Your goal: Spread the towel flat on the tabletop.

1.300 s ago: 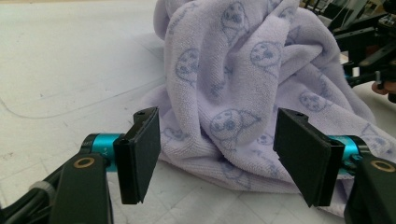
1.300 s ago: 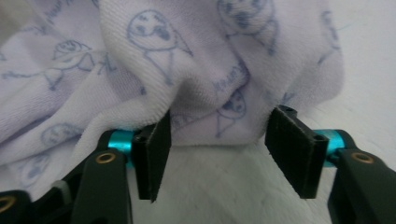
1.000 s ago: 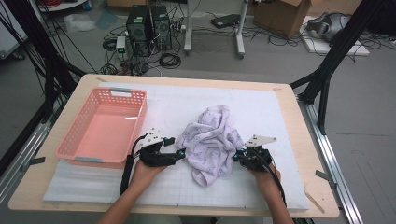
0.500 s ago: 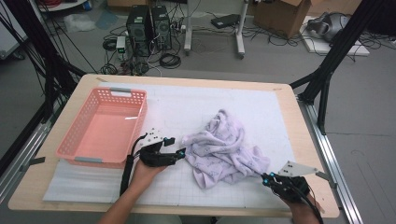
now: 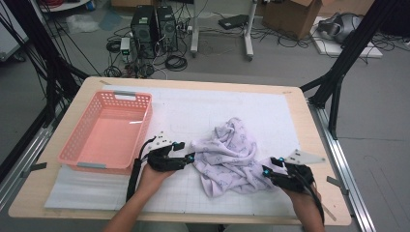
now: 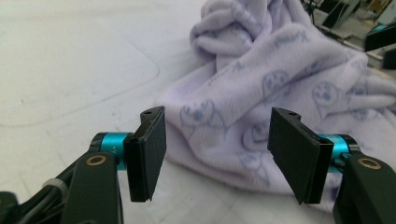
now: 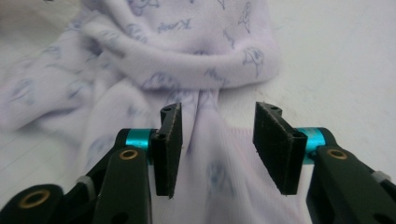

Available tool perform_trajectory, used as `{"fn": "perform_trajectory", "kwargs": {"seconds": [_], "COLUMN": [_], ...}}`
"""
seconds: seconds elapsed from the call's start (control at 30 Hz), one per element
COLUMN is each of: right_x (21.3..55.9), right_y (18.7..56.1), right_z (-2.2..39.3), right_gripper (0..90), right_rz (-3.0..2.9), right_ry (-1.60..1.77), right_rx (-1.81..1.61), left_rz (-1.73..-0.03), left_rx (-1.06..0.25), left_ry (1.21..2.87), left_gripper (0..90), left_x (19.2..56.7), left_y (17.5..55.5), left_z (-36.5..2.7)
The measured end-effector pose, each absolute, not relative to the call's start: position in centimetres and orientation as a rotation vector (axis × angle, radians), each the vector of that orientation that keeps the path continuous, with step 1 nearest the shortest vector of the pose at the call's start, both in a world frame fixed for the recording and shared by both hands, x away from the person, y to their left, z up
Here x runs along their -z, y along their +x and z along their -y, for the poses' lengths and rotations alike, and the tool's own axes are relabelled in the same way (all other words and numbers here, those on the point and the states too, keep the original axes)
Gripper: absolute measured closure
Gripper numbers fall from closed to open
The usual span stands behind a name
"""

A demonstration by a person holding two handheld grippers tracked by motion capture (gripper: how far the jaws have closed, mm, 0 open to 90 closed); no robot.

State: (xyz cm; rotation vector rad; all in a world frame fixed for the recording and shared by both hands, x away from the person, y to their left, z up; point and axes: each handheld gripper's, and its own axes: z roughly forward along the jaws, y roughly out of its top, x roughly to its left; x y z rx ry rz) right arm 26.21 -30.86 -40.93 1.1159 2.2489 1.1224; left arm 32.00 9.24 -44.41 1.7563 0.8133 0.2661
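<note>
You had a crumpled purple cloth (image 5: 233,154) with little printed pictures lying on the white mat (image 5: 203,108) in the middle of the table (image 5: 309,121); the pink basket (image 5: 107,133) sat on the far left of the mat, well apart from the cloth. Your left gripper (image 5: 190,158) rested on the mat at the cloth's left edge; in the left gripper view (image 6: 217,156) its jaws stood wide apart, closing just a little, with the cloth's edge lying between and behind them but not pinched. Your right gripper (image 5: 266,170) was at the cloth's near right corner; in the right gripper view (image 7: 217,149) its jaws had just been opening; a bunched strip of cloth (image 7: 210,140) ran between the pads, which no longer squeezed it, so it was let go.
</note>
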Motion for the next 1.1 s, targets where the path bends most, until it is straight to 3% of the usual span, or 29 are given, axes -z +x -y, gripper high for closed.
{"fn": "perform_trajectory", "kwargs": {"seconds": [0.17, 0.3, 0.37, 0.43, 0.6, 0.9, 0.97, 1.0, 1.1], "right_x": [42.4, 43.7, 43.7, 43.6, 43.2, 42.8, 42.7, 42.5, 41.8], "right_y": [29.5, 30.4, 29.9, 29.1, 26.6, 22.1, 22.0, 22.2, 23.1], "right_z": [28.6, 27.7, 27.9, 28.4, 30.2, 32.7, 32.7, 32.6, 32.3], "right_gripper": [52.1, 79.4, 84.3, 85.0, 85.1, 85.4, 81.2, 75.0, 61.7], "right_rz": [-2.327, -2.418, -2.408, -2.404, -2.377, -2.363, -2.357, -2.342, -2.280], "right_ry": [1.144, 1.190, 1.180, 1.179, 1.198, 1.244, 1.232, 1.223, 1.210], "right_rx": [-1.093, -1.062, -1.089, -1.088, -1.066, -1.102, -1.122, -1.128, -1.147], "left_rz": [-0.824, -0.836, -0.818, -0.771, -0.755, -0.746, -0.735, -0.742, -0.829], "left_rx": [-0.239, -0.235, -0.225, -0.245, -0.250, -0.196, -0.194, -0.187, -0.164], "left_ry": [1.816, 1.908, 1.981, 2.024, 2.017, 1.978, 1.978, 1.970, 1.897], "left_gripper": [35.7, 37.4, 51.2, 79.7, 83.9, 84.0, 82.6, 78.1, 46.4], "left_x": [44.5, 44.7, 45.0, 44.9, 44.3, 44.4, 44.4, 44.2, 43.7], "left_y": [33.2, 34.0, 34.0, 33.6, 32.3, 29.1, 28.9, 29.0, 30.0], "left_z": [-7.6, -5.9, -5.3, -5.0, -6.0, -8.3, -8.3, -8.3, -8.4]}}
